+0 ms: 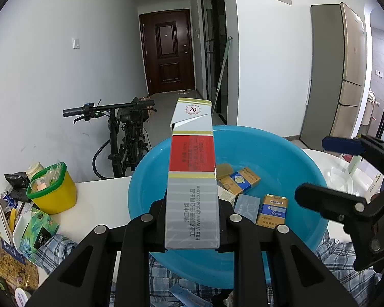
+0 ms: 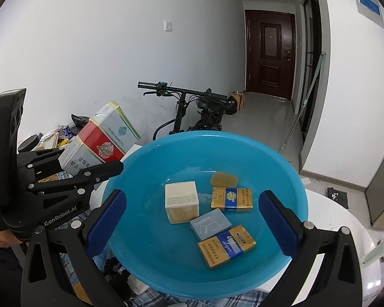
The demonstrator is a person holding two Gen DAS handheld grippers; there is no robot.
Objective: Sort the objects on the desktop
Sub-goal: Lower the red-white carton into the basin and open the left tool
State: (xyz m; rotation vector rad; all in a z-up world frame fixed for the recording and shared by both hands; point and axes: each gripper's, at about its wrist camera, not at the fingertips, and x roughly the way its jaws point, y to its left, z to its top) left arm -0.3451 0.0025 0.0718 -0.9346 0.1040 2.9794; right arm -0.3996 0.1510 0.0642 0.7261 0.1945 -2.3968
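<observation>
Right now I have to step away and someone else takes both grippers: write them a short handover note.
Left gripper: shut on the long silver-and-red carton, which is held up at the near-left rim of the blue basin, not yet dropped in.
Right gripper: open, empty, hanging over the basin's near side.
In the basin already: two yellow-blue packs, a white box, a grey box, a small amber case.
Left to do: release the carton into the basin, then go through the clutter on the table's left, by the yellow tub.
</observation>
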